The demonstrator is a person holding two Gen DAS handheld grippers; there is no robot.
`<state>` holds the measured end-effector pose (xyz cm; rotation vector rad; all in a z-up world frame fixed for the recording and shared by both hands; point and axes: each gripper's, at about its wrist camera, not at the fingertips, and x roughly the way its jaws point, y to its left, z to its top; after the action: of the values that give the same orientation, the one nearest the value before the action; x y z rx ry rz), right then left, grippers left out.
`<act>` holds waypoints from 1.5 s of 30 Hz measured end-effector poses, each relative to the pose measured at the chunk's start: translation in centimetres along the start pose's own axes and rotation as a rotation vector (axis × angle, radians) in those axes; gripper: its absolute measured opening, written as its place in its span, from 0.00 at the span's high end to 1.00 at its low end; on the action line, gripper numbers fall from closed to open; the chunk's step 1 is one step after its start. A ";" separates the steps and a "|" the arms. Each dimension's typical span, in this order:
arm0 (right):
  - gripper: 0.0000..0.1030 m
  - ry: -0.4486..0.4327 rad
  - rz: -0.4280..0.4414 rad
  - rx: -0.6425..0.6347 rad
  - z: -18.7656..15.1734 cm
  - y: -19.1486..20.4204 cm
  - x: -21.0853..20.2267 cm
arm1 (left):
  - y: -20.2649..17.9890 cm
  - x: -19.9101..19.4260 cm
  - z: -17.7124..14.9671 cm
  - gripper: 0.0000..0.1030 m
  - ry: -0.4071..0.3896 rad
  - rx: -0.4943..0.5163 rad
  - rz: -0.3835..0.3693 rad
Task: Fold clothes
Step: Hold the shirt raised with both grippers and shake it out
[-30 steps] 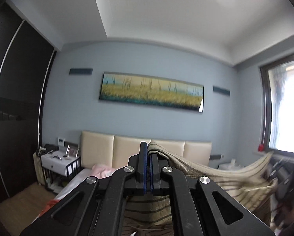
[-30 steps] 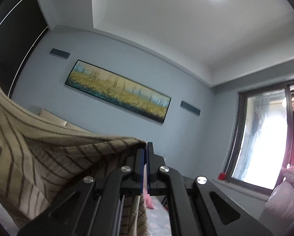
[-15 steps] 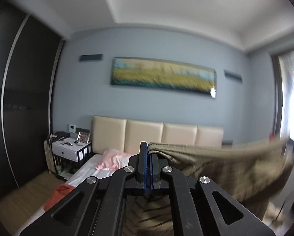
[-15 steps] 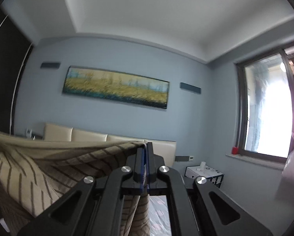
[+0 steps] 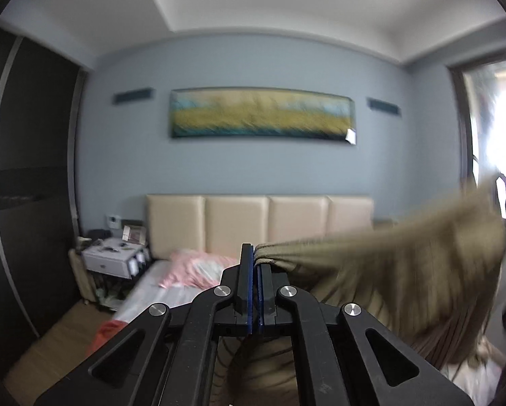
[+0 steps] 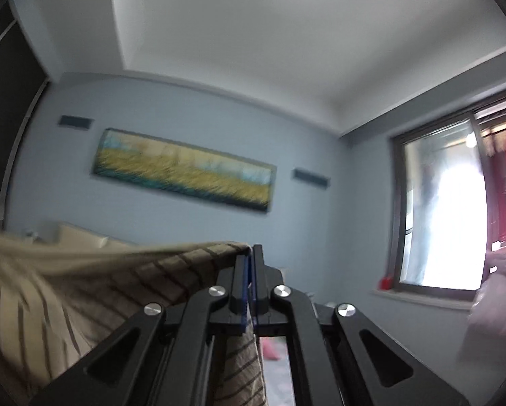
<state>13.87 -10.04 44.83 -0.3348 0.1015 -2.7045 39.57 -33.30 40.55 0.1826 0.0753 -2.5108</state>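
Observation:
A beige garment with thin dark stripes [image 5: 398, 267] hangs in the air, stretched between both grippers. My left gripper [image 5: 255, 253] is shut on one edge of it; the cloth runs off to the right and hangs down below. In the right wrist view my right gripper [image 6: 250, 257] is shut on the other edge of the striped garment [image 6: 83, 287], which spreads left and drops under the fingers. Both grippers are held high above the bed. The cloth is motion-blurred.
A bed [image 5: 158, 294] with a beige padded headboard [image 5: 259, 223] lies ahead, with a pink cloth [image 5: 198, 269] and a red item [image 5: 105, 333] on it. A white nightstand [image 5: 112, 260] stands at the left. A window [image 6: 445, 209] is at the right.
The left view has tilted down, showing more of the bed. The right gripper has tilted back up towards the ceiling. The garment stays gripped and swings between them.

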 end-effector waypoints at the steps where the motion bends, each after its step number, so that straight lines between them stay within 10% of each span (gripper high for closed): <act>1: 0.99 0.010 -0.021 0.041 0.6 -1.2 0.6 | -0.4 0.1 -0.2 0.98 -0.001 -0.007 -0.027; 13: 0.99 0.083 0.111 -0.072 -2.8 1.8 1.7 | 2.7 -1.4 1.5 0.98 -0.129 -0.063 0.112; 36: 0.99 -0.130 0.084 -0.052 -1.0 -2.2 -6.4 | 2.6 -8.9 2.2 0.98 -0.321 -0.082 -0.002; 45: 0.99 -0.037 0.083 -0.078 -3.3 -0.7 -1.6 | 1.7 -1.3 1.1 0.98 -0.199 -0.049 0.020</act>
<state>14.24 -8.69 41.32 -0.3943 0.2061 -2.6160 41.48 -34.00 41.80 -0.0860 0.0534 -2.4907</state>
